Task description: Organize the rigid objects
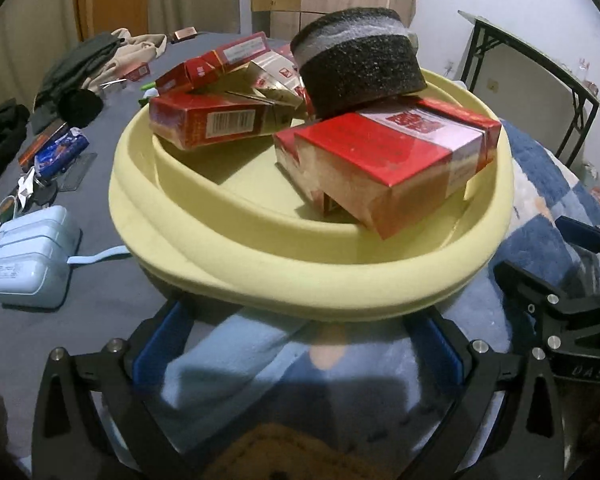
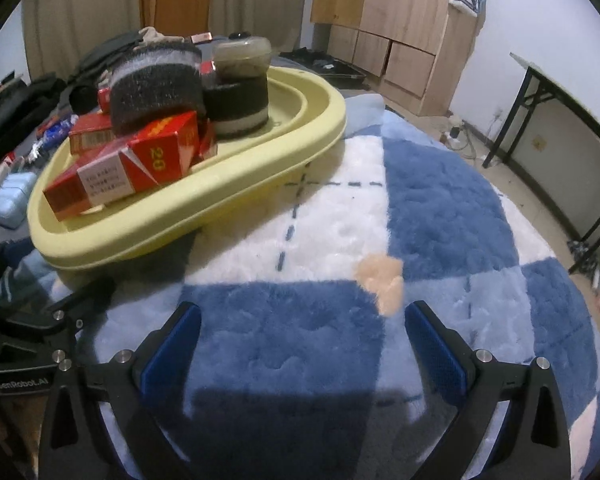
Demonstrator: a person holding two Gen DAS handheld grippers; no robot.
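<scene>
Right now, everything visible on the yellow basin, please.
The yellow basin is a pale yellow oval tub, plastic by its look, with a thick rolled rim and a stepped inner ledge. It sits upright on the blue and white plush blanket, its far side reaching onto grey bedding. Inside lie several red cigarette packs stacked loosely, with two dark foam rolls resting on them and a clear lidded cup on the farther roll. The left gripper sits open just short of its near rim, not touching.

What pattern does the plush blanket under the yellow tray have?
Blue and white checks with dashed stitch lines on the plush blanket; clearest in the right wrist view.
</scene>
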